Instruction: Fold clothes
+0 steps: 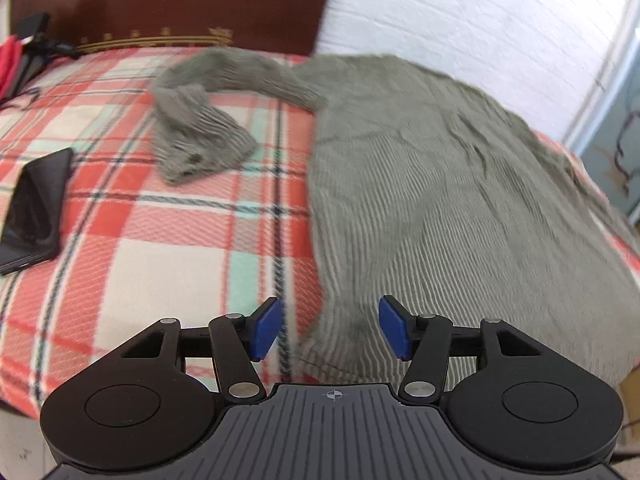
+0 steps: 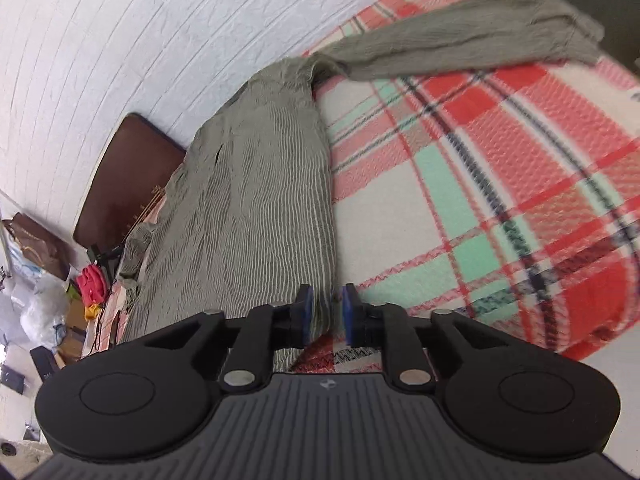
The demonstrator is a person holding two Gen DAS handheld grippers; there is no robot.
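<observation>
Here the grey ribbed sweater point(image 1: 420, 184) lies spread on the plaid blanket point(image 1: 132, 256) of the bed, one sleeve point(image 1: 208, 120) curled toward the brown headboard point(image 1: 180, 4). The left tool point(image 1: 328, 330) stands spread over the sweater's edge, pinching nothing. The right tool point(image 2: 326, 312) is narrowly parted, sweater edge between its pads; whether they press it I cannot tell. A dark phone point(image 1: 34, 212) lies beside the sleeve.

White brick wall point(image 1: 460, 12) behind a bed with plaid blanket point(image 1: 140, 240) and brown headboard point(image 1: 180, 0).
</observation>
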